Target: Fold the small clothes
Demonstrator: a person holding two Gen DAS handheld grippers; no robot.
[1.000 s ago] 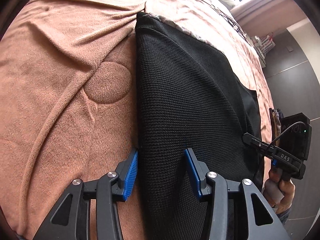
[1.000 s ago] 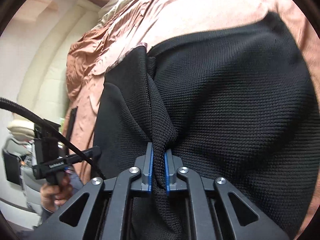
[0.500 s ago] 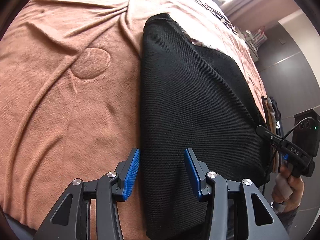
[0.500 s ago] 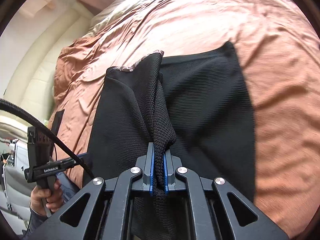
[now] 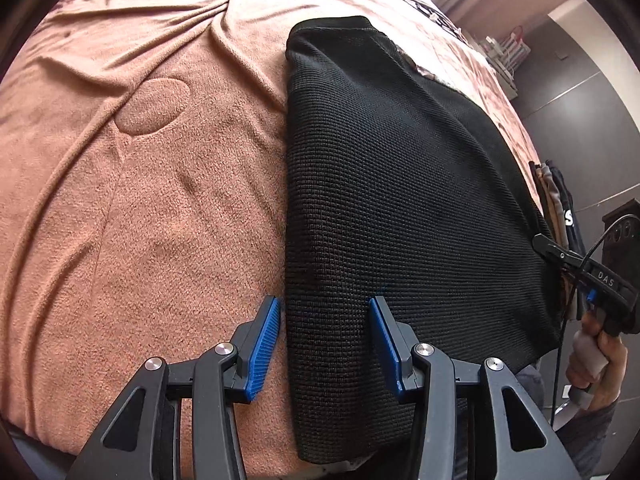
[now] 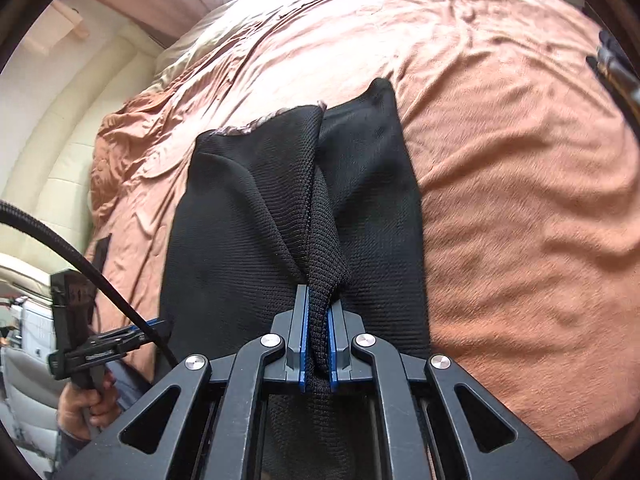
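The black knit [image 5: 400, 200] lies on the bed [image 5: 140, 200], soft, light and limp, so it is best held at edges: right tongs [image 6: 318, 344] clamp a bunched corner at 6 o'clock, left tongs [image 5: 326, 344] stand apart astride its edge.

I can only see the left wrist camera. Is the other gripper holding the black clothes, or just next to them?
Observer: Holding. The right hand-held gripper is shut on a bunched fold of the black garment.
Operator: Is the cloth flat there?
Observer: No. From the pads it stands up in a ridge running to the garment's far edge.
Operator: What's farther away?
Observer: Left of the brown bedspread, a cream padded wall.
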